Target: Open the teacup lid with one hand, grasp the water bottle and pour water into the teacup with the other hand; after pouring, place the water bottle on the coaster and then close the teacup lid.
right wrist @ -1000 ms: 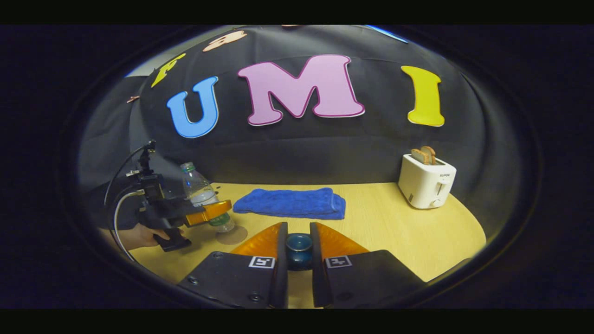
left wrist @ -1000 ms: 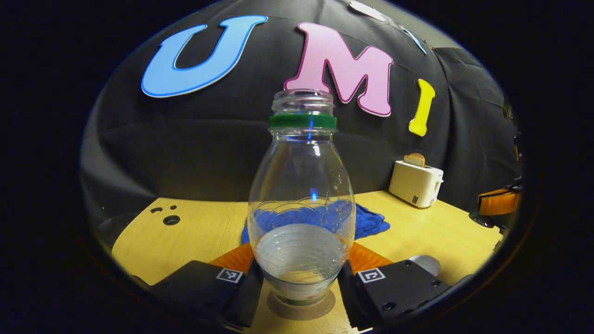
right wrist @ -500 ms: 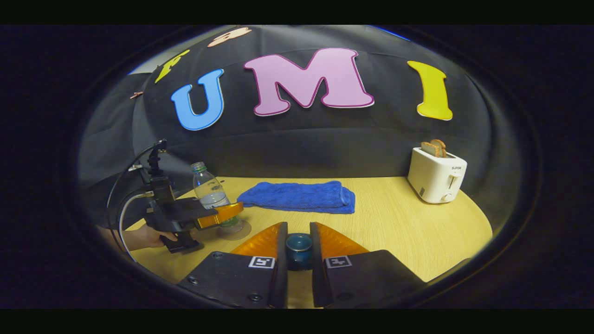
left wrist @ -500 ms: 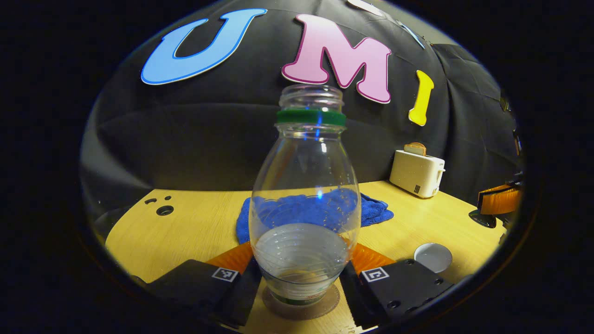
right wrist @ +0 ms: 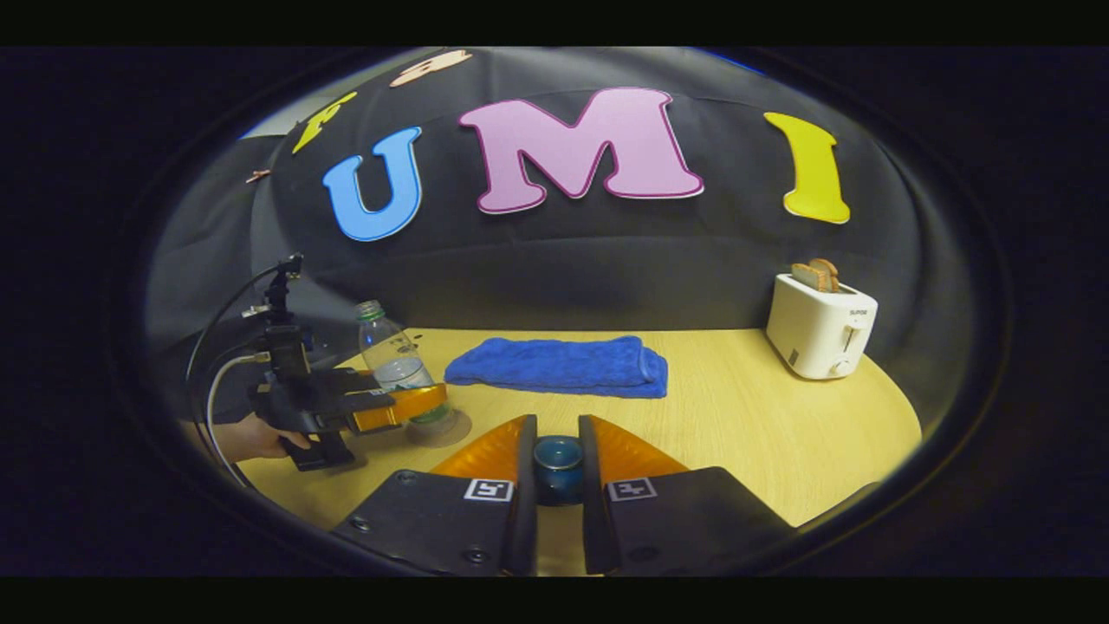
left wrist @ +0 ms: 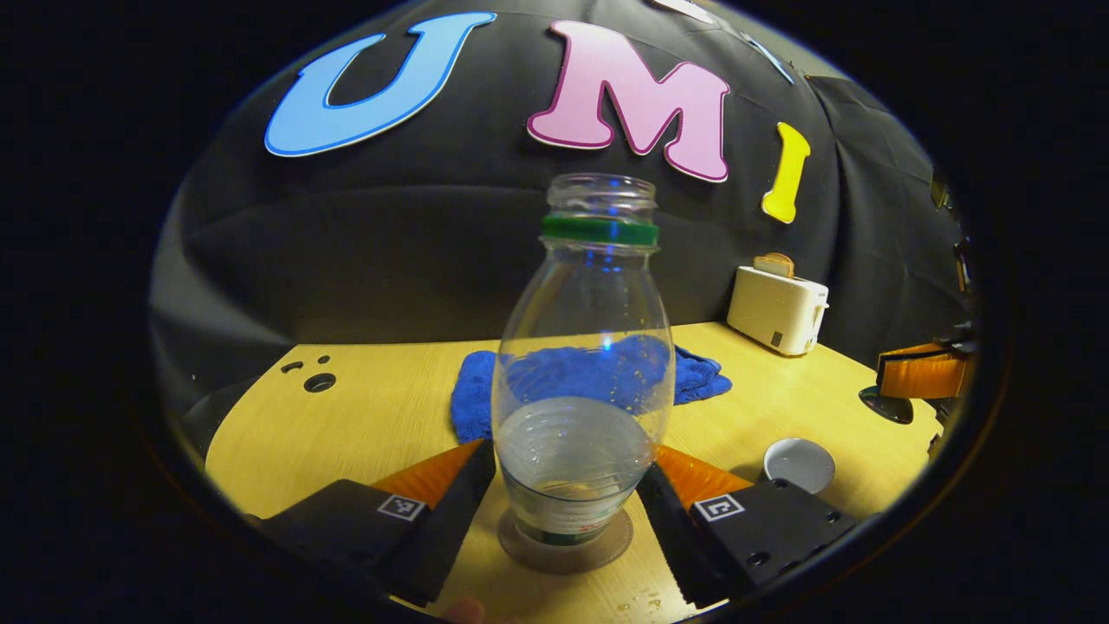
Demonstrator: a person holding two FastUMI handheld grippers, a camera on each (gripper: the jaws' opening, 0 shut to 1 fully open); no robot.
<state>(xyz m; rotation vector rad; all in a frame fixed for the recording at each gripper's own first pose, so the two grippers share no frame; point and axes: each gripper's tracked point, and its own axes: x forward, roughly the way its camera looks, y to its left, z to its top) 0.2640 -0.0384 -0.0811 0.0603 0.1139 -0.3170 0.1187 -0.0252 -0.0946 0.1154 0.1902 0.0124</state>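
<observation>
Presently, one bottle (left wrist: 585, 364) stands upright on one round coaster (left wrist: 565, 546) on the table (left wrist: 381, 416), long axis vertical, open mouth pointing up, no cap on it. It is about a third full of water. In the right gripper view the same bottle (right wrist: 394, 360) sits at the far left of the table, on the coaster (right wrist: 442, 429).

The left gripper (left wrist: 563, 520) straddles the bottle's lower body. Its fingers are spread: a gap shows between the left finger (left wrist: 450, 511) and the bottle, while the right finger lies at the bottle's edge, contact uncertain. Seen from the right gripper view, the left gripper (right wrist: 407, 407) is level with the bottle's base, with a hand (right wrist: 251, 438) behind it.

The right gripper (right wrist: 557, 472) is pinching one dark blue lid (right wrist: 557, 459) between its two fingers, above the near table edge.

One teacup (left wrist: 799, 464) stands open, right of the bottle and near.

One folded blue towel (right wrist: 559, 368) lies at mid-table, far of the grippers. One white toaster (right wrist: 819, 325) stands at the far right, holding two slices of bread (right wrist: 816, 275).
</observation>
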